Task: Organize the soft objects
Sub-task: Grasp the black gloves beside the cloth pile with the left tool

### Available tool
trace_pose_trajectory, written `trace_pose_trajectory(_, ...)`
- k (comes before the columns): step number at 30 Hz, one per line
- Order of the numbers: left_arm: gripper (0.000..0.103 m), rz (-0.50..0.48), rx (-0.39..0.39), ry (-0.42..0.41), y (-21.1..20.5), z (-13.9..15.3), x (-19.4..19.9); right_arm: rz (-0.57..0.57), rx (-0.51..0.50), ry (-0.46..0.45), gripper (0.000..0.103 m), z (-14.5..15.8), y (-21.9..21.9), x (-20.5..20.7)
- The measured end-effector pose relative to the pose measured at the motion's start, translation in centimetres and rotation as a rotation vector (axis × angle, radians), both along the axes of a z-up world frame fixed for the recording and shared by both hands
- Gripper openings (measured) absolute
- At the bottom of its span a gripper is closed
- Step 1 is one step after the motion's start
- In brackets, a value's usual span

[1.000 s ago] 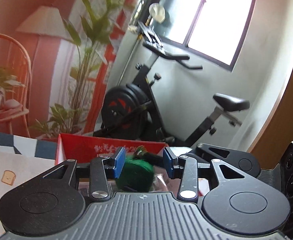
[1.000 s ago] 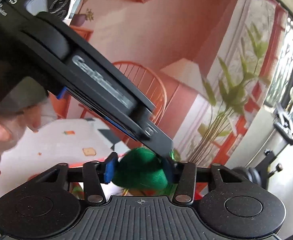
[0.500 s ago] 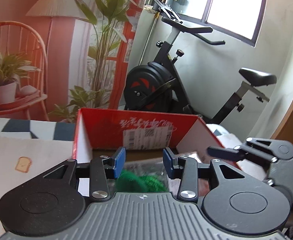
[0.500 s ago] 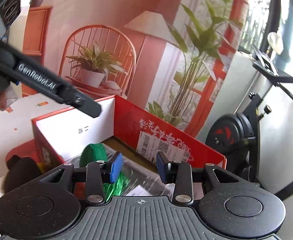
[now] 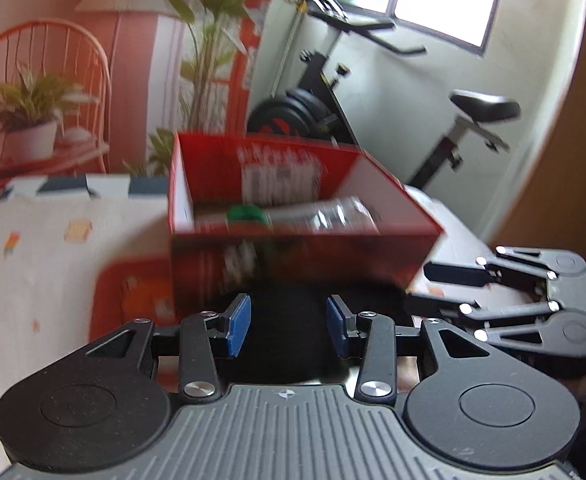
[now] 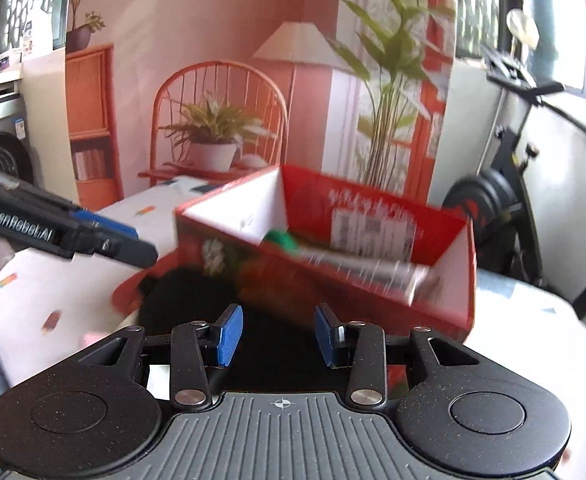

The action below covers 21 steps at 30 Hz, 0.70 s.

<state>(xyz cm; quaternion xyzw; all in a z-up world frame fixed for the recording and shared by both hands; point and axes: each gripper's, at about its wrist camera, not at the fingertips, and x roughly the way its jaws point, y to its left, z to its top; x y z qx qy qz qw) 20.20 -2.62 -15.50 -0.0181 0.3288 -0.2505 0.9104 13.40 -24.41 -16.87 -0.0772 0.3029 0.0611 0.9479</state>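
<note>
Two claws hover spread and empty over a white patterned tabletop (image 5: 33, 248). On it, far from them, stands a red cardboard box (image 5: 293, 248) holding a green soft toy (image 5: 247, 215) beside a silvery packet (image 5: 333, 212). Nearer lies a black soft object (image 6: 197, 304), between the left claw (image 5: 288, 325) and the right claw (image 6: 277, 334).

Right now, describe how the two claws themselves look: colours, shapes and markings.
The left claw and right claw match: black speckled plastic linkage arms with silver pivot screws, two round discs on each side, a grey ribbed body with a small crosshair mark, and blue ribbed pads on the fingers. The right wrist view shows white "GenRobot.AI" lettering along the left claw's side. No cables or sleeves are visible.
</note>
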Motion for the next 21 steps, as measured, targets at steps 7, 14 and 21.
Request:
trace_pose_trajectory(7,0.053,-0.039,-0.025,0.121,-0.1,-4.3,-3.9,-0.032,0.035,0.075,0.046,-2.4,1.5,-5.2)
trace_pose_trajectory(14,0.055,-0.072,-0.014,0.213,-0.8,-6.8,-4.5,-0.094,0.038,0.141,0.060,-4.3,1.4,-8.9)
trace_pose_trajectory(21,0.055,-0.110,0.008,0.282,-2.0,-8.6,-5.0,-0.179,0.022,0.186,0.078,-6.8,1.2,-12.0)
